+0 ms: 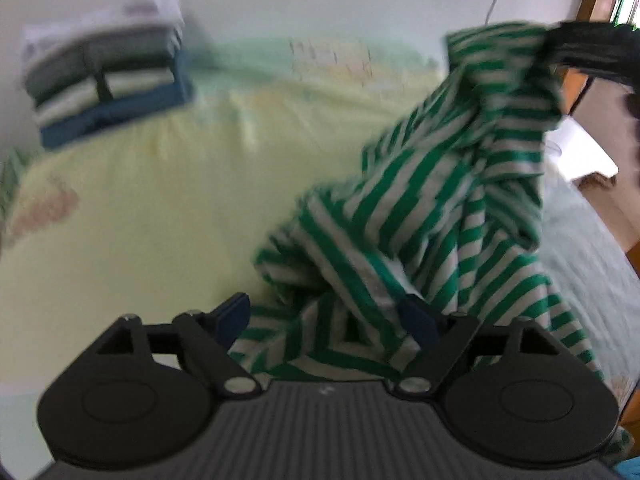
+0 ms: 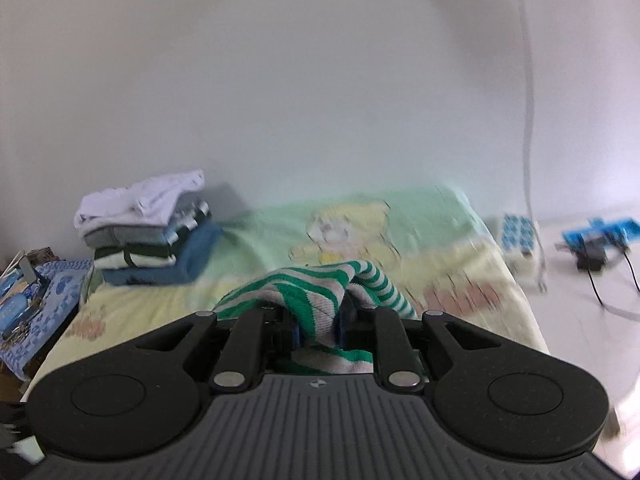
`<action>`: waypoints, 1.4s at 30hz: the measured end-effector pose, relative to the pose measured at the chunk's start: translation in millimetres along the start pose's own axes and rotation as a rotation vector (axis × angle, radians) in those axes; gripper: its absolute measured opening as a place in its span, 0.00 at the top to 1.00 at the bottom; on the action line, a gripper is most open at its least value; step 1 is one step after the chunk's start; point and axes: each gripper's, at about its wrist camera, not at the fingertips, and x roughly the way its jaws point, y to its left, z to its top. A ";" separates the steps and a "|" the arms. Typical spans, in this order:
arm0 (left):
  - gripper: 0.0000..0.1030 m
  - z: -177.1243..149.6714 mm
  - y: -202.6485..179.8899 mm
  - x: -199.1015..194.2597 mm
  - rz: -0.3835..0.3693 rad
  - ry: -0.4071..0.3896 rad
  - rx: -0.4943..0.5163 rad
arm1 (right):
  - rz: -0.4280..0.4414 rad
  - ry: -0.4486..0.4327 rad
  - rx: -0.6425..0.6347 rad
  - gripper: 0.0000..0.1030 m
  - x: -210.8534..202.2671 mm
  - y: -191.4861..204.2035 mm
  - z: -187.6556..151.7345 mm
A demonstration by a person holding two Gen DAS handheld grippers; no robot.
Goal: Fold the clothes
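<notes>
A green-and-white striped shirt (image 1: 452, 200) hangs crumpled over the pale yellow bed sheet (image 1: 140, 208). Its upper end is pinched by my right gripper (image 1: 576, 50) at the top right of the left wrist view. The lower folds drape between the fingers of my left gripper (image 1: 326, 316), which stands open; its blue pads are spread wide and do not press the cloth. In the right wrist view, my right gripper (image 2: 318, 330) is shut on a bunch of the striped shirt (image 2: 316, 292) above the bed sheet (image 2: 460, 280).
A stack of folded clothes (image 1: 104, 76) (image 2: 148, 232) sits at the bed's far left by the white wall. A bedside surface with a blue patterned cloth (image 2: 40, 300) is at left. Blue-and-white boxes (image 2: 518, 236) and a cable lie on the floor at right.
</notes>
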 end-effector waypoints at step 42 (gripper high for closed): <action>0.81 -6.5 -31.0 -15.7 -0.001 -0.033 0.051 | 0.083 0.493 -0.355 0.94 142.8 56.9 -29.0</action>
